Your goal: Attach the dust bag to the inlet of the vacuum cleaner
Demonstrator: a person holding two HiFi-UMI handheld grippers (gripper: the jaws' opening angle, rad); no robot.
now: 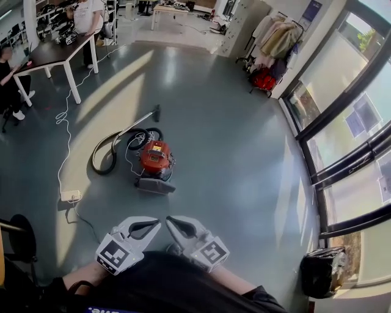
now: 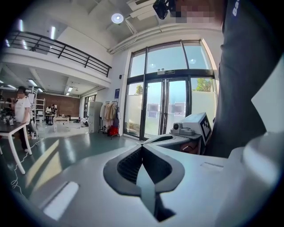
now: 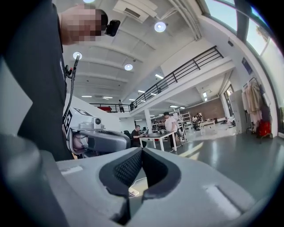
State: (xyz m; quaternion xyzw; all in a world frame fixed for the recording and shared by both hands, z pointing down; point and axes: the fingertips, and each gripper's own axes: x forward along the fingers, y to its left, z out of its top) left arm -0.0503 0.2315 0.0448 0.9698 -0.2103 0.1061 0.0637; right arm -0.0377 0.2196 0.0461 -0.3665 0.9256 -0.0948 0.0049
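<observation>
L tool [image 1: 157, 222] & R tool [image 1: 169, 219], both closed on nothing, hung well apart from red vac [image 1: 155, 157] on floor [image 1: 244, 147]; bag at inlet was unreadable, so pre-approach or done.

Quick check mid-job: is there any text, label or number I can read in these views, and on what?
No text is legible in any view.
Yellow label on the vacuum cleaner: too small to read.
Papers on the glass doors: blurred.
Blue sign left of them: too small.
White print on the dark shirt: cut off at the frame edge.
Marker cubes: square patterns only, no words.
</observation>
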